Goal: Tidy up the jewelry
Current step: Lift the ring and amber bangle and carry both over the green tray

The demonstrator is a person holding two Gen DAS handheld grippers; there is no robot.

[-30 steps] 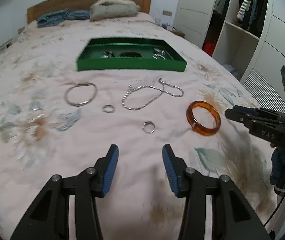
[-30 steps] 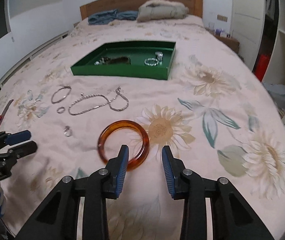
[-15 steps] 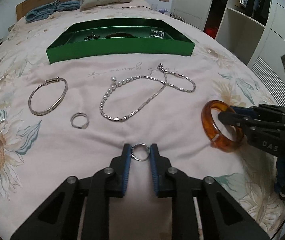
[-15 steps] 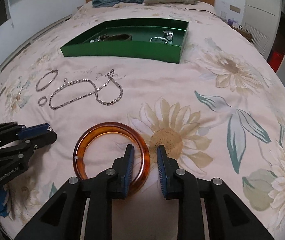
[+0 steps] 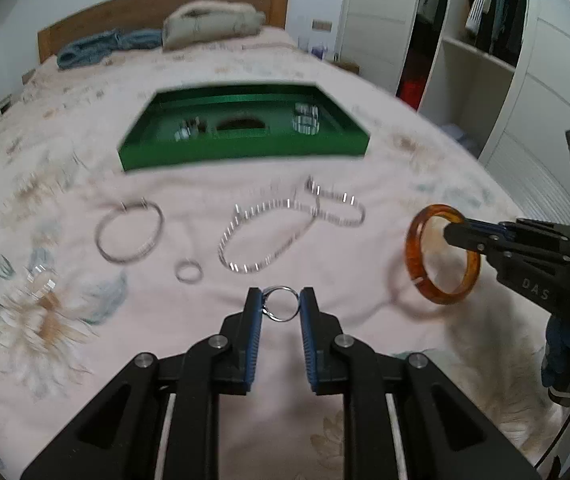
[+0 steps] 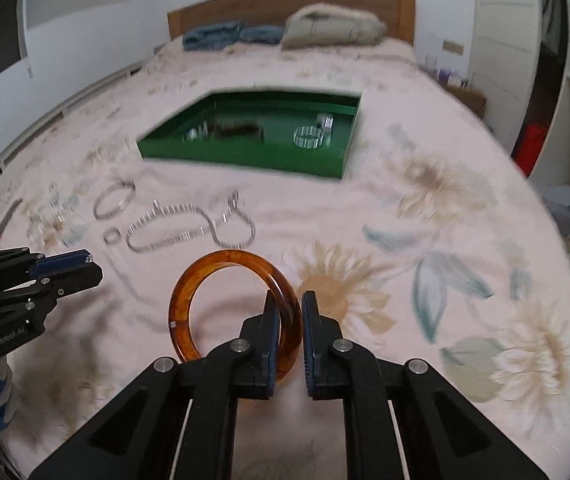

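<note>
Glossy amber bangle [image 6: 189, 292], shiny metal ring [image 5: 281, 309], matt cloth bedspread [image 5: 85, 360].

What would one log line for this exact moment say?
left gripper: shut on small ring | right gripper: shut on amber bangle | both lifted | green tray: ahead

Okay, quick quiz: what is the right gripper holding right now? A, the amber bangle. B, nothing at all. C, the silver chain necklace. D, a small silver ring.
A: in the right wrist view the right gripper is shut on the rim of the amber bangle, lifted off the bedspread; the small silver ring is in the left gripper instead.
</note>
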